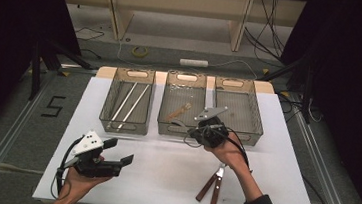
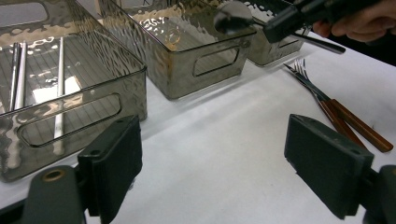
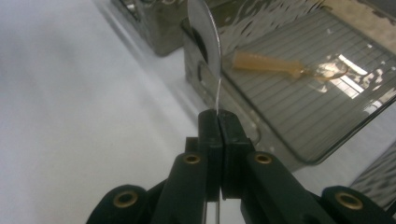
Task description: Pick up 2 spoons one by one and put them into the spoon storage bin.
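Spoon point(image 3: 205, 35): clamped by its handle between the fully closed jaws of the right gripper point(image 3: 218, 116), bowl held out at 12 o'clock over the near wall of the middle bin point(image 3: 261, 126). Left gripper point(image 2: 212, 154): jaws spread wide, nothing held, farther from the bins.

readable marks: one | text: "5", dark digit | stands on: grey floor point(image 1: 17, 116) left of the white table point(image 1: 161, 180) | view: high view | other texts: none legible
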{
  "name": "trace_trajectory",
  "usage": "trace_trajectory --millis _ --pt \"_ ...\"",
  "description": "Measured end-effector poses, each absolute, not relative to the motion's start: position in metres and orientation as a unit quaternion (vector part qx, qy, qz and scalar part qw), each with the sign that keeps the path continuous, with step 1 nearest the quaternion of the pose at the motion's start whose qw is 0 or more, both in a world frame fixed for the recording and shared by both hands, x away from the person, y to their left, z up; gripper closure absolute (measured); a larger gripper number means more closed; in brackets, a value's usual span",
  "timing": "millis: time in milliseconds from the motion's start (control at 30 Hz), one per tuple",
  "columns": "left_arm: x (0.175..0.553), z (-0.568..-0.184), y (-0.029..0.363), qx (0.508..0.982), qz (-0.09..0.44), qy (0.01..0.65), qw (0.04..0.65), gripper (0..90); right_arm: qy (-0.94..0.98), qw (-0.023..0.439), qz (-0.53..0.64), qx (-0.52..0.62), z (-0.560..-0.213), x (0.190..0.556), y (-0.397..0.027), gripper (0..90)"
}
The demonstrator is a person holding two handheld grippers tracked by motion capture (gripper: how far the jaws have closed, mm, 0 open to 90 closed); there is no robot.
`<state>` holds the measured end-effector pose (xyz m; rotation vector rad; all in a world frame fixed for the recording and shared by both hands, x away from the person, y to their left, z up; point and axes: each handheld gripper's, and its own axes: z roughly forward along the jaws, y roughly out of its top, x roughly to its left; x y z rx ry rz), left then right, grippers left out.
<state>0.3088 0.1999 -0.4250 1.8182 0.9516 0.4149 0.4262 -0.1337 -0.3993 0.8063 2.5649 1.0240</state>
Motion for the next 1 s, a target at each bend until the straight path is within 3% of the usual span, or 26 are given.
trace_trajectory --millis 1000 --pt "0.307 -0.423 0.2 0.744 0.179 0.392 0.511 18.5 0.837 0.16 0.355 0.385 -0.383 0.514 -0.106 89.7"
